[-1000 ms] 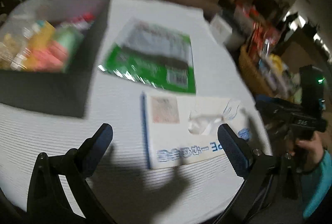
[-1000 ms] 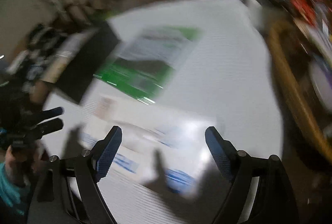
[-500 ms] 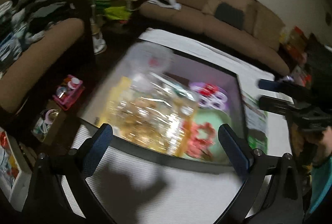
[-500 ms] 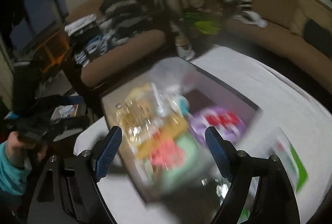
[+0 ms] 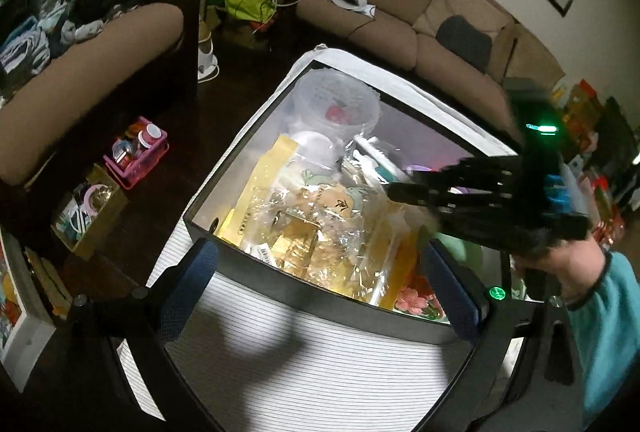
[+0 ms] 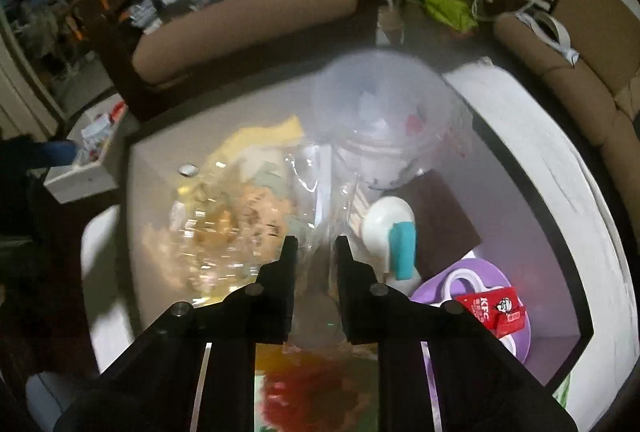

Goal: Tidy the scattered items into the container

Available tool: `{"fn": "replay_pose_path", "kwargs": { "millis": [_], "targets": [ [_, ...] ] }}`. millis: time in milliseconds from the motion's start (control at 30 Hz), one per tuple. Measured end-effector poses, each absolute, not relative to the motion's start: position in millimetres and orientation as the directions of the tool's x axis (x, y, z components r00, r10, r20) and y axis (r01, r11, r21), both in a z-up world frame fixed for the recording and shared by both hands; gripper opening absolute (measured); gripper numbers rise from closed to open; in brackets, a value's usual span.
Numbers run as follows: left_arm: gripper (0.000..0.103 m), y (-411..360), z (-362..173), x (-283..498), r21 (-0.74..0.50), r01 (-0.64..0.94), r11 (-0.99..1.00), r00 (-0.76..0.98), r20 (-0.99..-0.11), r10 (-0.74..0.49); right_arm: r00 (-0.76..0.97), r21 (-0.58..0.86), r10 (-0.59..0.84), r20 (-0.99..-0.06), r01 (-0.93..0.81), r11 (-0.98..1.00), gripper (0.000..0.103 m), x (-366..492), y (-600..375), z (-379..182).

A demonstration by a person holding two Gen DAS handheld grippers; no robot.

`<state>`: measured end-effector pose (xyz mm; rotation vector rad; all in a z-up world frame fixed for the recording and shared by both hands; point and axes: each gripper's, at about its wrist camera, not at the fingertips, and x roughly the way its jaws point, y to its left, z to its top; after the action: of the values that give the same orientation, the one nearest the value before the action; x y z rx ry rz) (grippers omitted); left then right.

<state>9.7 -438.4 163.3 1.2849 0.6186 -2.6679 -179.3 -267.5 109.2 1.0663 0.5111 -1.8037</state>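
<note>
Both tongs hang over our container (image 5: 280,278): left tongs (image 5: 320,288) apart at six o'clock, right tongs (image 6: 314,252) closing above clear cellophane packets (image 6: 312,167), nothing clamped.

Your left gripper (image 5: 320,288) angled downward, jaws spread wide, your right gripper (image 6: 314,252) angled down, jaws closing, nothing clearly pinched.

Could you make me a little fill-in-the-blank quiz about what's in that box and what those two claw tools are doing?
1. The red KFC sachet lies on a ____ lid.
2. The domed plastic cup inside the box is ____, not coloured.
3. The left gripper has its jaws wide ____.
4. The right gripper, jaws closing, hangs over the ____.

Missing words: purple; clear; open; box
</note>
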Motion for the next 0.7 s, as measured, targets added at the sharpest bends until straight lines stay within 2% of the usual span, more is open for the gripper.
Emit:
{"fn": "replay_pose_path", "kwargs": {
  "millis": [133,300,367,400,500,633,700],
  "targets": [
    [0.102,-440,163,14,-0.341,0.278,-0.898,-0.64,-0.763,0.092,-0.018,0.24,-0.554,-0.833,0.889,-0.39,0.017,-162,-262,115],
    [0.102,-428,157,9,-0.34,0.263,-0.903,-0.61,-0.784,0.118,0.067,0.253,-0.415,-0.907,0.875,-0.413,0.025,-147,-269,72],
    [0.102,-420,157,6,-0.324,0.252,-0.912,-0.6,-0.792,0.115,0.056,0.251,-0.421,-0.905,0.87,-0.424,0.031,-144,-263,73],
    [0.102,-417,156,5,-0.319,0.25,-0.914,-0.596,-0.795,0.114,0.049,0.267,-0.457,-0.888,0.864,-0.426,0.038,-143,-256,82],
    [0.102,-410,153,-1,-0.32,0.244,-0.916,-0.587,-0.8,0.123,-0.01,0.287,-0.538,-0.843,0.837,-0.465,0.065,-146,-229,111],
    [0.102,-397,149,-11,-0.29,0.239,-0.927,-0.565,-0.818,0.11,-0.119,0.242,-0.557,-0.822,0.812,-0.531,0.066,-139,-176,145],
    [0.102,-382,151,-8,-0.309,0.198,-0.93,-0.576,-0.804,0.144,-0.156,0.233,-0.567,-0.809,0.8,-0.553,0.066,-132,-146,159]
  ]
}}
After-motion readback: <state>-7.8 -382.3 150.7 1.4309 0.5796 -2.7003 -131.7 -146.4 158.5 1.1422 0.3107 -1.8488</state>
